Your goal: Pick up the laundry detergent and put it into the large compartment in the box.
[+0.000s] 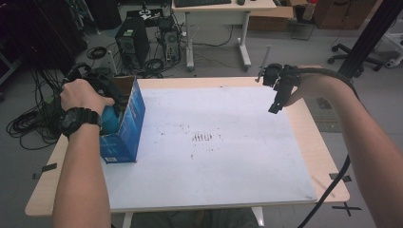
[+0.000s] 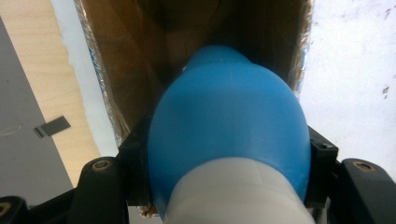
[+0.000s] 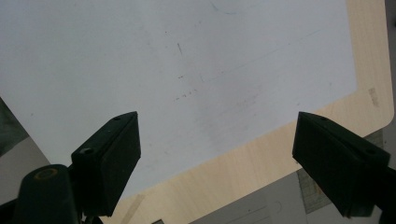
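Tool on the left (image 2: 229,158), clamped on a blue bulb-shaped object with a white neck (image 2: 229,121), holds that object at the open top of the blue carton (image 1: 127,124). The jaws press the bulb's two flanks close to the white neck, so the rounded blue end leads into the brown cardboard interior of the carton (image 2: 154,56); this grip suits lowering the bulb in, or lifting it out, without touching the carton walls. In the high view the left hand (image 1: 81,96) sits over the carton's mouth, and the carton stands upright on the white sheet (image 1: 228,152) that covers the counter (image 1: 321,156), at the sheet's left edge. Right of the carton the sheet is bare save for faint dark marks. Farther right, well apart from the carton, the right tool (image 1: 276,105) hangs over the sheet's far right corner with its jaws spread wide (image 3: 215,154) and nothing between them, probably kept out of the way until needed.
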